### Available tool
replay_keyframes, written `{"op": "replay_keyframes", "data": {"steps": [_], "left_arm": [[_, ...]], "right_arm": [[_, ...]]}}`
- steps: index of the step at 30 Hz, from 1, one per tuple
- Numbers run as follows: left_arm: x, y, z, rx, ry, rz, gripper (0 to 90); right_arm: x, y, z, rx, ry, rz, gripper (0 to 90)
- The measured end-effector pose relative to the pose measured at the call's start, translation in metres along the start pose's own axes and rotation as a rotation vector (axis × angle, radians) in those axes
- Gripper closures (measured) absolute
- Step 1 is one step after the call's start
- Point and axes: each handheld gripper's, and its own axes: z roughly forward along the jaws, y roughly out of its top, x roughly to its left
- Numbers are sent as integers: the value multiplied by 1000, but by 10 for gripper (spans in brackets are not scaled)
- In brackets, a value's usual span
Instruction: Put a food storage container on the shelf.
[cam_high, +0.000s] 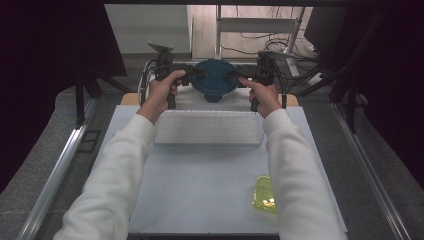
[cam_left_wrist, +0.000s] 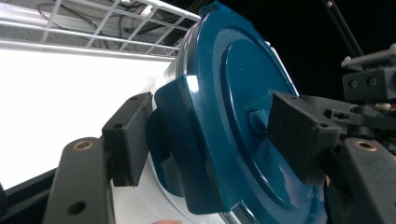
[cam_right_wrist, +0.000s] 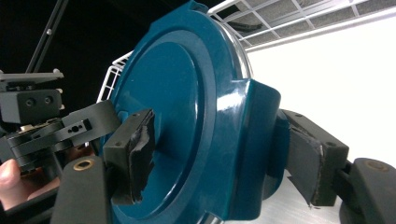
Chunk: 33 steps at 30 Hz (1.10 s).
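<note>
The left gripper (cam_high: 192, 71) and the right gripper (cam_high: 239, 73) are both clamped on a round blue lid (cam_high: 215, 77), one at each side of it, at the far edge of the table (cam_high: 200, 185). In the left gripper view the jaws close over a raised tab at the rim of the lid (cam_left_wrist: 233, 107), one pad on the lid's top face and the other behind the tab; the right gripper view shows the same grip on the opposite tab of the lid (cam_right_wrist: 187, 107). Both forearms reach forward in white sleeves (cam_high: 120, 165), nearly parallel, with each hand (cam_high: 162, 92) wrapped round its handle. Just nearer than the hands lies a white rectangular tray (cam_high: 209, 128). The middle of the table is bare, and a yellow-green translucent container (cam_high: 265, 195) sits near the right front corner, beside the right sleeve. A white wire rack (cam_left_wrist: 107, 23) stands behind the lid.
</note>
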Motion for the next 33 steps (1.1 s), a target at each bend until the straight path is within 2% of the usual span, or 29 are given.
{"op": "replay_keyframes", "data": {"steps": [1, 5, 6, 7, 10, 12, 15, 18, 21, 22, 24, 28, 29, 31, 33], "left_arm": [[1, 0, 0, -1, 0, -8, 325], [2, -1, 1, -12, -7, 3, 326], [1, -1, 1, -15, -1, 7, 322], [-1, -2, 1, -17, 11, 19, 312], [-7, -5, 1, -34, 38, 76, 238], [-10, -6, -1, -45, 55, 92, 176], [-13, -7, -7, -56, 70, 122, 130], [-18, -9, -15, -69, 76, 157, 124], [-23, -13, -24, -60, 86, 205, 119], [-24, -15, -28, -62, 82, 211, 119], [-26, -19, -35, -62, 77, 228, 120], [-28, -37, -52, -67, 80, 266, 131], [-27, -44, -57, -63, 72, 274, 141], [-27, -55, -64, -56, 42, 284, 170], [-26, -66, -70, -52, 43, 306, 179]], "right_arm": [[-1, 0, 1, 3, -2, -2, 295], [-2, -1, 2, -12, 3, -6, 292], [-1, -2, 2, -15, 5, -1, 290], [-2, -2, 3, -25, 6, -16, 281], [-2, -4, 4, -42, 33, -13, 185], [0, -6, 3, -50, 41, -18, 120], [5, -8, -6, -109, -14, -86, 74], [9, -10, -16, -153, -29, -137, 65], [15, -14, -26, -159, -56, -203, 66], [16, -17, -30, -165, -73, -245, 74], [15, -23, -38, -170, -85, -293, 90], [12, -35, -55, -164, -98, -370, 139], [12, -39, -59, -160, -99, -383, 152], [13, -50, -70, -139, -67, -380, 159], [15, -60, -79, -133, -67, -411, 163]]}}
